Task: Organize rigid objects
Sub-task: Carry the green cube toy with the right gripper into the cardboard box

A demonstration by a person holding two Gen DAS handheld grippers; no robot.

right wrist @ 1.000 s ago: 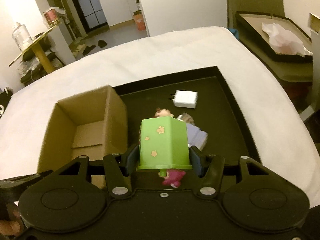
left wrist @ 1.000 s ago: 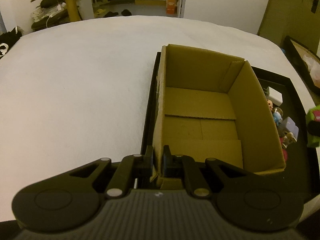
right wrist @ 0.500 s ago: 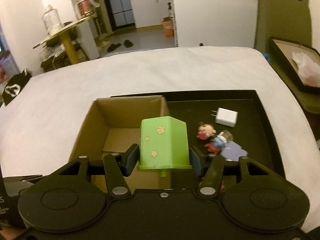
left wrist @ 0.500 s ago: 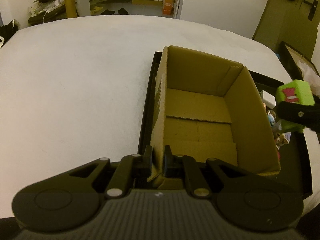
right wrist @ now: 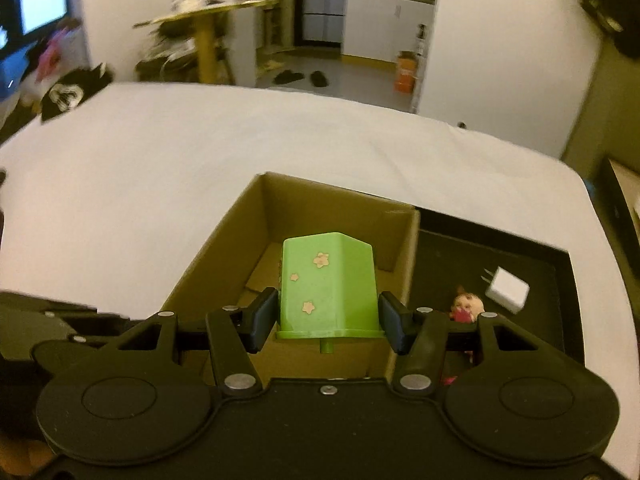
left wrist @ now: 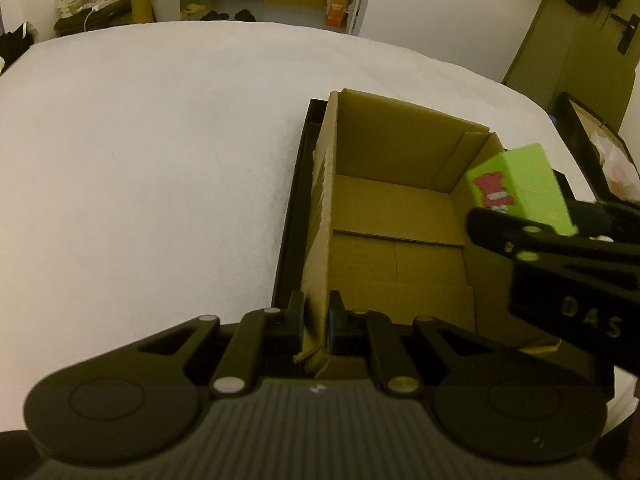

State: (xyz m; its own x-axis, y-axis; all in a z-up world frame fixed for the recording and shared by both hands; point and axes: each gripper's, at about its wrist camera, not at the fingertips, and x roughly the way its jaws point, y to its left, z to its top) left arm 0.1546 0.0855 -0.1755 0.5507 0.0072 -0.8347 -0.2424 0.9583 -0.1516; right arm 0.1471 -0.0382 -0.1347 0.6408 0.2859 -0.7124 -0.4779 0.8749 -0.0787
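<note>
Two hand-held grippers work at one cardboard box [left wrist: 400,240], which stands open-topped at the left end of a black tray [right wrist: 520,264] on a white-covered surface [left wrist: 160,160]. Left gripper [left wrist: 316,322]: its fingers are drawn close together and pinch the near-left wall of the box at the corner, one finger outside and one inside the cardboard. Right gripper [right wrist: 328,322]: its fingers are set wide enough to take a green block [right wrist: 328,284] between them and press on its two sides; the block is held clear above the box opening, near the right wall, and touches no cardboard in either view. Small pale star marks show on the block's upper face in the right wrist view; a red figure is printed on the end face seen from the left wrist view [left wrist: 520,196]. A short green peg projects from the block's flanged end, toward the right wrist camera. The box floor shows only its folded flaps, with nothing lying on them. On the tray, to the right of the box, lie a white plug adapter [right wrist: 506,290] and, just beside it, a small doll figure [right wrist: 466,306] partly hidden by the right gripper's linkage. Room furniture beyond the surface is blurred.
</note>
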